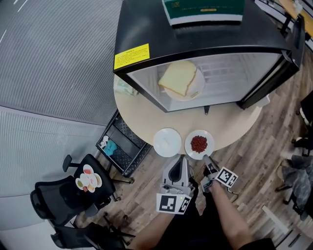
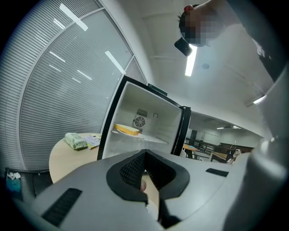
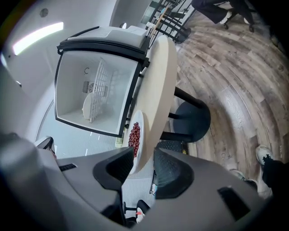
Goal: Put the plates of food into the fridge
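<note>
The small black fridge stands open on the round table, with a sandwich plate on its shelf. Near the table's front edge lie a plain white plate and a plate of red food. My right gripper is at the red plate's near rim. In the right gripper view its jaws stand open, with the red plate's rim and the table edge between them. My left gripper points at the table edge between the two plates, its tips together and empty.
A green book lies on the fridge top, and the fridge door hangs open to the right. A green packet lies on the table left of the fridge. A black wire cart and an office chair stand lower left.
</note>
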Available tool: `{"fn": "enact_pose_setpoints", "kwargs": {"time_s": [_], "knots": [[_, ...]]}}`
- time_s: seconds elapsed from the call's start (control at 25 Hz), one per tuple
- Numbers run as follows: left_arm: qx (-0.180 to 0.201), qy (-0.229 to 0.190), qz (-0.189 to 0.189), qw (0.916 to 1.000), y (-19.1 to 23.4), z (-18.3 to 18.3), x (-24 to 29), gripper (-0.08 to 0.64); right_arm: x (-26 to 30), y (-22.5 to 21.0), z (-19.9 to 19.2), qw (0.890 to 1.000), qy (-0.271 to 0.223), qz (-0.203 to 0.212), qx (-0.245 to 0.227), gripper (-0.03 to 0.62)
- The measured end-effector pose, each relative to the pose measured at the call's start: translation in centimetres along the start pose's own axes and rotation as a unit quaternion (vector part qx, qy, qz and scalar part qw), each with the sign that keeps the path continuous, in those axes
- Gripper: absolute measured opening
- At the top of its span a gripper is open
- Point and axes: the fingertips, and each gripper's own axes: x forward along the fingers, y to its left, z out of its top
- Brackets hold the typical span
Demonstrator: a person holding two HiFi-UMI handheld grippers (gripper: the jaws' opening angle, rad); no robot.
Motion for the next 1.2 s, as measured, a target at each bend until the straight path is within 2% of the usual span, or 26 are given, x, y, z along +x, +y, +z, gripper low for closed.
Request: {"fn": "enact_pose_setpoints", "kwargs": {"time_s": [0.2, 0.4, 0.52, 0.6, 0.68, 0.84, 0.92, 1.0, 1.04, 1.08, 1.2], "knots": [[0.000, 0.005, 0.006, 1.0000, 0.3, -0.4, -0.3, 0.005, 0.7, -0.2, -0.3, 1.000, 0.015, -0.011, -0.016, 0.122], [0.003, 0.009, 0.007, 0.9999, 0.5, -0.8, -0.3, 0.004, 0.9, 0.6, -0.3, 1.000, 0.010, -0.001, -0.013, 0.048], [0.004, 0.011, 0.005, 0.9999, 0.4, -1.0, -0.4, 0.005, 0.9, 0.9, -0.3, 1.000, 0.007, 0.016, 0.007, 0.037], [0.003, 0.011, 0.004, 0.9999, 0.4, -1.1, -0.3, 0.004, 0.8, 1.2, 0.0, 1.000, 0.008, 0.022, 0.002, 0.024], [0.002, 0.012, 0.005, 0.9999, 0.4, -1.2, -0.3, 0.004, 1.0, 2.2, 0.1, 0.999, 0.005, 0.049, 0.014, 0.020], [-0.003, 0.014, 0.007, 0.9999, 0.2, -1.5, -0.5, 0.005, 0.0, 0.5, 0.5, 1.000, 0.010, -0.003, -0.010, 0.018], [-0.002, 0.012, 0.007, 0.9999, 0.1, -1.3, -0.5, 0.004, 0.1, 1.2, 0.6, 1.000, 0.004, 0.021, 0.009, 0.018], [0.000, 0.008, 0.006, 0.9999, -0.1, -1.1, -0.5, 0.004, 0.4, 3.4, 0.9, 0.996, -0.008, 0.086, 0.034, 0.018], [0.000, 0.006, 0.006, 1.0000, -0.2, -1.1, -0.5, 0.004, 0.4, 4.1, 1.2, 0.994, -0.013, 0.104, 0.039, 0.018], [0.001, 0.005, 0.006, 1.0000, -0.3, -1.0, -0.5, 0.003, 0.1, 4.3, 1.4, 0.993, -0.016, 0.107, 0.040, 0.018], [0.002, 0.000, 0.007, 1.0000, -0.7, -0.5, -0.7, 0.005, -1.2, 3.9, 2.2, 0.996, -0.024, 0.079, 0.038, 0.018]]}}
